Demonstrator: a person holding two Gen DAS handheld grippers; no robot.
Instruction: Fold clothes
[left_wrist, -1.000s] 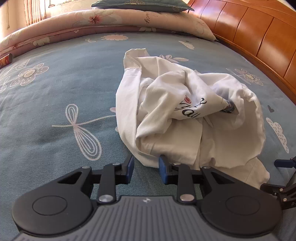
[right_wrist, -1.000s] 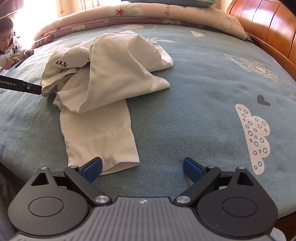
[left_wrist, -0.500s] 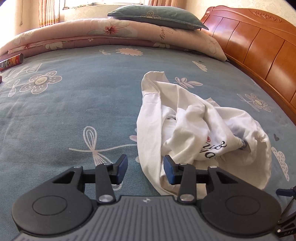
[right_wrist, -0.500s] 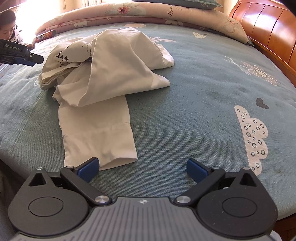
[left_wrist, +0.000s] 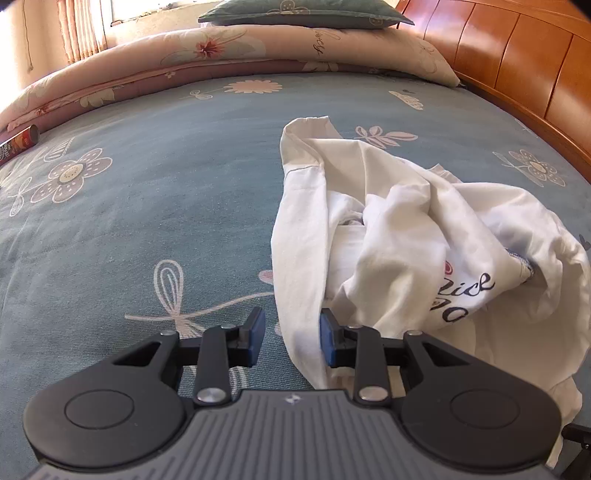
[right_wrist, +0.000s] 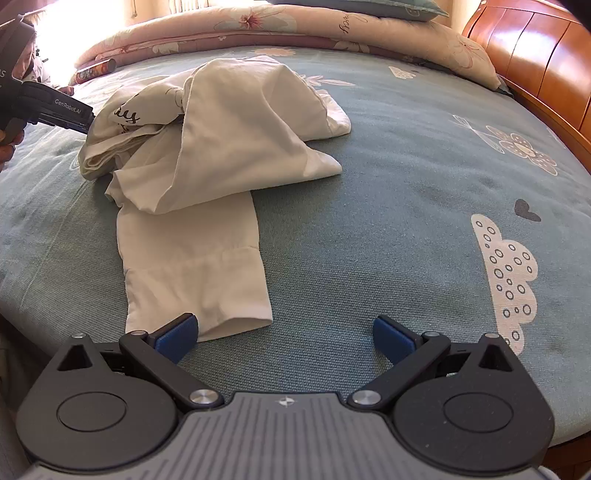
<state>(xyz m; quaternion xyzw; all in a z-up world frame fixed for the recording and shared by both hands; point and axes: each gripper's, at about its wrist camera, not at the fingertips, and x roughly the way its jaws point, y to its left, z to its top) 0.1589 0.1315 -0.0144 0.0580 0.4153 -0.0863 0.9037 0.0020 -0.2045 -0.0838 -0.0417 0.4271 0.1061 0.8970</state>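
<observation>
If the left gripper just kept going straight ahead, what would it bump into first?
Most likely the white shirt. The left gripper is open, and a fold of the shirt's edge already hangs between its fingers, so cloth comes first, then the blue bedsheet. Depth is hard to judge.

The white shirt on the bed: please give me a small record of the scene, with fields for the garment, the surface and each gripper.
garment: white shirt, crumpled in a heap, dark script print partly showing
sleeve: one sleeve lies flat, stretched out from the heap toward the right gripper
surface: blue patterned bedsheet
left gripper: jaws open, a fold of the shirt between them, not clamped
right gripper: jaws wide open, by the sleeve cuff, holding nothing
background: pink quilt, wooden headboard
</observation>
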